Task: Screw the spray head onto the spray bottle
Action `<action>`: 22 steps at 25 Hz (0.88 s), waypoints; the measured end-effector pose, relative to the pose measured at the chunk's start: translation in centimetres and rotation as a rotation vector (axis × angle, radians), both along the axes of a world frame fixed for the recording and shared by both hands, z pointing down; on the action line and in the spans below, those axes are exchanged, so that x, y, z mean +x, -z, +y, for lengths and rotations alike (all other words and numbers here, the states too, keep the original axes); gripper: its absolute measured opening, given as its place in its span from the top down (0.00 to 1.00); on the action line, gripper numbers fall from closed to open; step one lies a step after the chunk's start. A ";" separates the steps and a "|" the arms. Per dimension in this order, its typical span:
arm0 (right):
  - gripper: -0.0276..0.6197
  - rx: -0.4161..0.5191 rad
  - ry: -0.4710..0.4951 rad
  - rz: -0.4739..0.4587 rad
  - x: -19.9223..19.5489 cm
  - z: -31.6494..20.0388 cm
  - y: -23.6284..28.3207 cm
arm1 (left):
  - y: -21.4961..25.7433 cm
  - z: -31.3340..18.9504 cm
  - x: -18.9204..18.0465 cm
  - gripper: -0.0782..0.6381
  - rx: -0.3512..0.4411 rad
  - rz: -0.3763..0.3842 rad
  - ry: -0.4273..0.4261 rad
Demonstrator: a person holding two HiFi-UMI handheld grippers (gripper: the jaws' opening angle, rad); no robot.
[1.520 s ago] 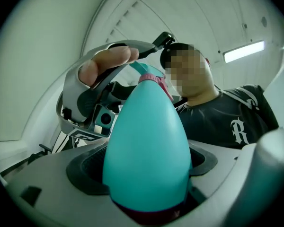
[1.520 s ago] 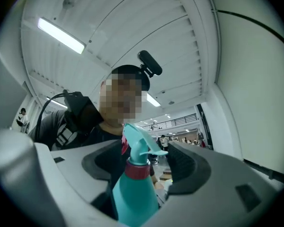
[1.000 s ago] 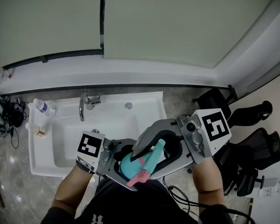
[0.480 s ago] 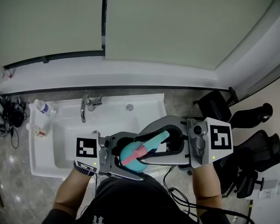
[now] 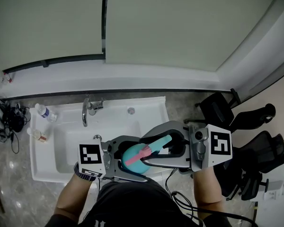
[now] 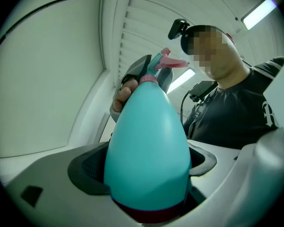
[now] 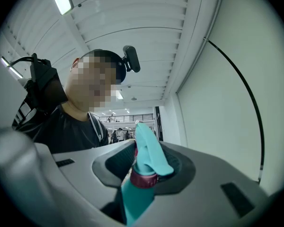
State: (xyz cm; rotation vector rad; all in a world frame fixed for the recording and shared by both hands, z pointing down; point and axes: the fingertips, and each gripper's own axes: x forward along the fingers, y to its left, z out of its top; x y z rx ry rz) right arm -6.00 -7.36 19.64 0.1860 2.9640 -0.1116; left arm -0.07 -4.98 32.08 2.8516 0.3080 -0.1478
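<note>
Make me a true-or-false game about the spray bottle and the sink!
1. The left gripper grips the teal spray bottle. True.
2. The spray head lies in the sink. False: the right gripper holds it at the bottle's neck.
3. The sink is black. False: it is white.
4. A clear water bottle sits by the sink's left edge. True.
</note>
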 end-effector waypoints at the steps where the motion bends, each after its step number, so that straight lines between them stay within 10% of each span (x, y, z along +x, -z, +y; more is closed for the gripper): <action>1: 0.77 -0.007 -0.005 -0.006 0.0 0.0 0.0 | -0.1 0.1 -0.1 0.27 -0.004 -0.009 0.003; 12: 0.77 -0.082 -0.059 -0.025 -1.8 5.8 -2.6 | -2.7 7.0 -2.4 0.27 -0.065 -0.061 -0.036; 22: 0.77 -0.039 0.023 -0.087 3.7 20.7 -2.1 | -2.6 21.2 2.9 0.27 -0.043 -0.102 0.042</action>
